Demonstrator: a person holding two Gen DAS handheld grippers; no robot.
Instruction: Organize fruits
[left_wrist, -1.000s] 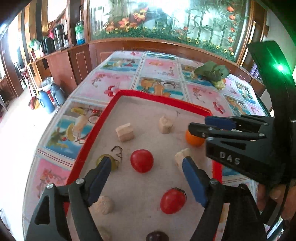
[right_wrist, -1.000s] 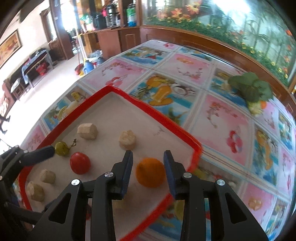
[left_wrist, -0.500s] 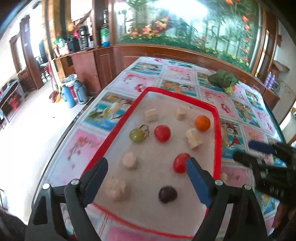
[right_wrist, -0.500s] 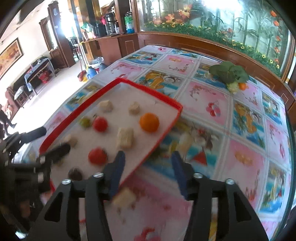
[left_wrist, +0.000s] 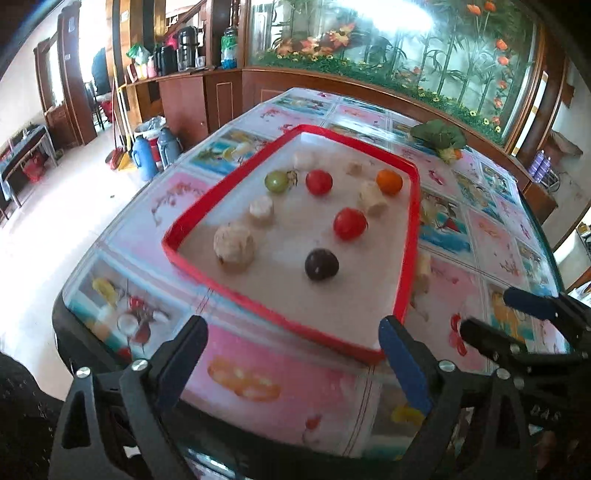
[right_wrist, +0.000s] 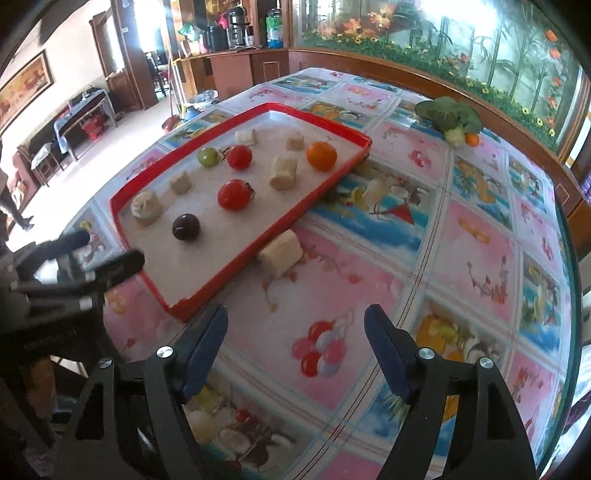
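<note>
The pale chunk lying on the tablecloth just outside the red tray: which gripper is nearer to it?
Right. The right gripper, jaws opening, sits just short of the pale chunk; the left gripper is beyond the red tray's near corner.

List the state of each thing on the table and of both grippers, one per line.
Left hand-held gripper: jaws opening, nothing between them.
Right hand-held gripper: jaws opening, nothing between them.
Red tray: flat on table, holding fruits.
Orange fruit: resting in tray.
Beige chunk: on table beside tray.

Both wrist cameras look steeply down from the near edge, left and right, sharing the red-rimmed rectangular plastic tray (left_wrist: 408, 254) (right_wrist: 317, 192) on the picture-tiled surface (left_wrist: 476, 236) (right_wrist: 461, 240).
</note>
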